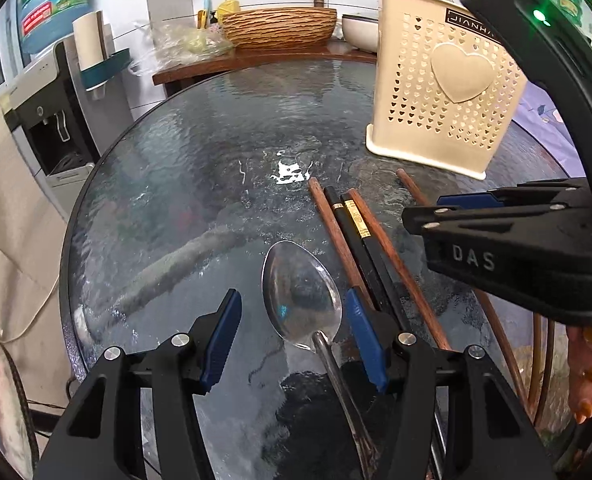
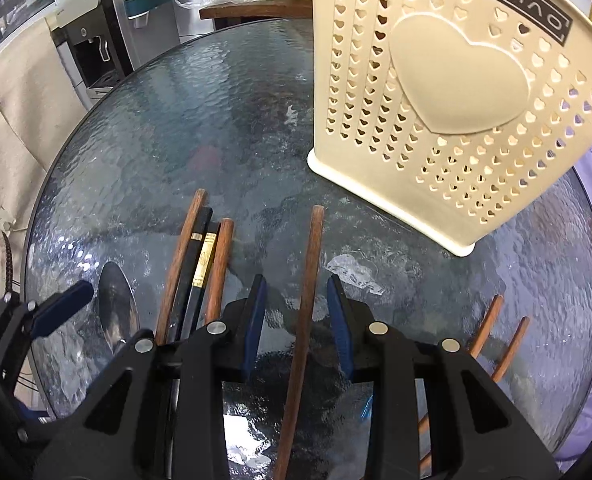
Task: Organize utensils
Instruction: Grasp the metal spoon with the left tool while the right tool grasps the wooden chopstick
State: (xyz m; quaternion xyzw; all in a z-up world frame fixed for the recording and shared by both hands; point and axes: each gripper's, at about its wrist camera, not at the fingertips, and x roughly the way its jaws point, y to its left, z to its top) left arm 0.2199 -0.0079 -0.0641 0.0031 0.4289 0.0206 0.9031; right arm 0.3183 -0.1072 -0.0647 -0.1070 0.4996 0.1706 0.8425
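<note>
A metal spoon (image 1: 302,300) lies on the round glass table (image 1: 199,168), bowl away from me, between the open jaws of my left gripper (image 1: 291,312). Beside it lie brown and black chopsticks (image 1: 356,236). In the right wrist view, my right gripper (image 2: 298,300) is open around a single brown chopstick (image 2: 308,300) lying on the table (image 2: 175,120). The spoon (image 2: 115,304) and the chopstick bundle (image 2: 199,272) lie to its left. The cream perforated utensil holder (image 1: 444,88) stands upright at the far right; it also shows in the right wrist view (image 2: 436,92).
Two more brown chopsticks (image 2: 500,340) lie at the table's right. Behind the table are a wooden counter with a woven basket (image 1: 279,26), a white bowl (image 1: 360,32) and a water dispenser (image 1: 47,120). The right gripper body (image 1: 536,236) shows in the left wrist view.
</note>
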